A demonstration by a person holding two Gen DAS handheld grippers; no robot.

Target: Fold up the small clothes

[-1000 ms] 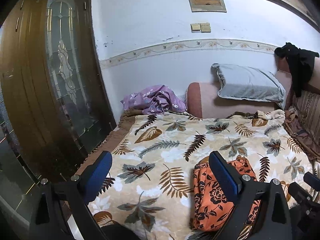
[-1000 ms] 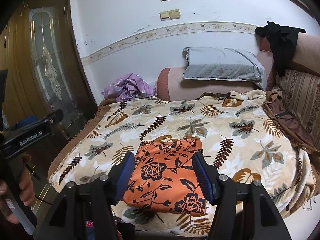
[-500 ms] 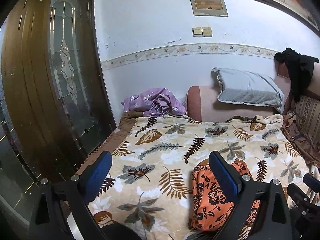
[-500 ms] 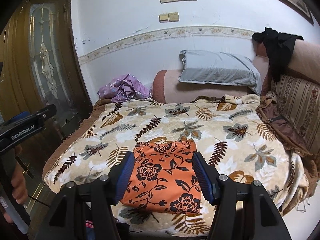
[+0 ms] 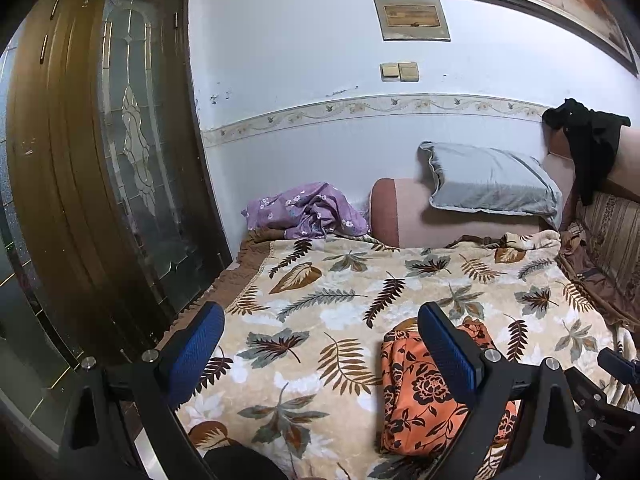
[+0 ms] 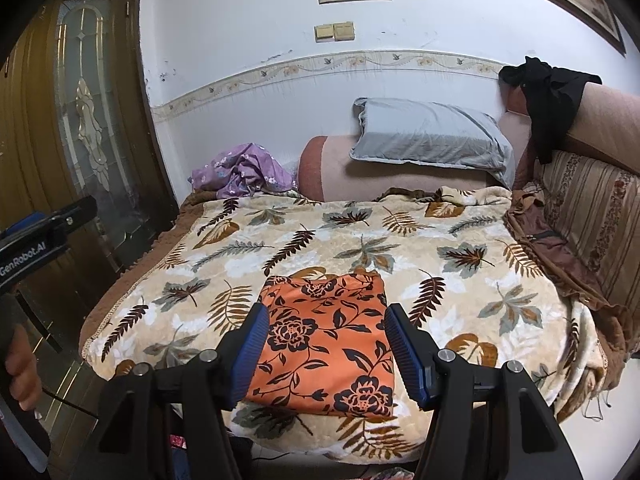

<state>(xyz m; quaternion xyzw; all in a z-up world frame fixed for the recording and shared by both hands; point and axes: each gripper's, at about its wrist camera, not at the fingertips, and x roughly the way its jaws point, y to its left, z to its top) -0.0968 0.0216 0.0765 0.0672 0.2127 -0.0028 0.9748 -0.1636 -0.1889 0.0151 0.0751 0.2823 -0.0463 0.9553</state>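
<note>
A folded orange cloth with black flowers point(image 6: 328, 336) lies flat on the leaf-print blanket point(image 6: 460, 264) near the bed's front edge. It also shows in the left wrist view point(image 5: 420, 388), at the lower right. My right gripper point(image 6: 326, 350) is open and empty, held above the cloth's near half. My left gripper point(image 5: 320, 352) is open and empty, to the left of the cloth, above the blanket point(image 5: 320, 288). The left gripper's body shows in the right wrist view point(image 6: 36, 240) at the far left, with the hand that holds it.
A crumpled purple flowered garment point(image 5: 308, 212) lies at the bed's far left corner. A grey pillow point(image 6: 432, 136) leans on a pink bolster point(image 6: 328, 172). A black garment point(image 6: 556, 92) hangs over the sofa back at right. A wooden glass door point(image 5: 120, 160) stands left.
Both grippers have drawn back and risen a little, so the bed looks farther away. Both stay open. The orange cloth has not moved.
</note>
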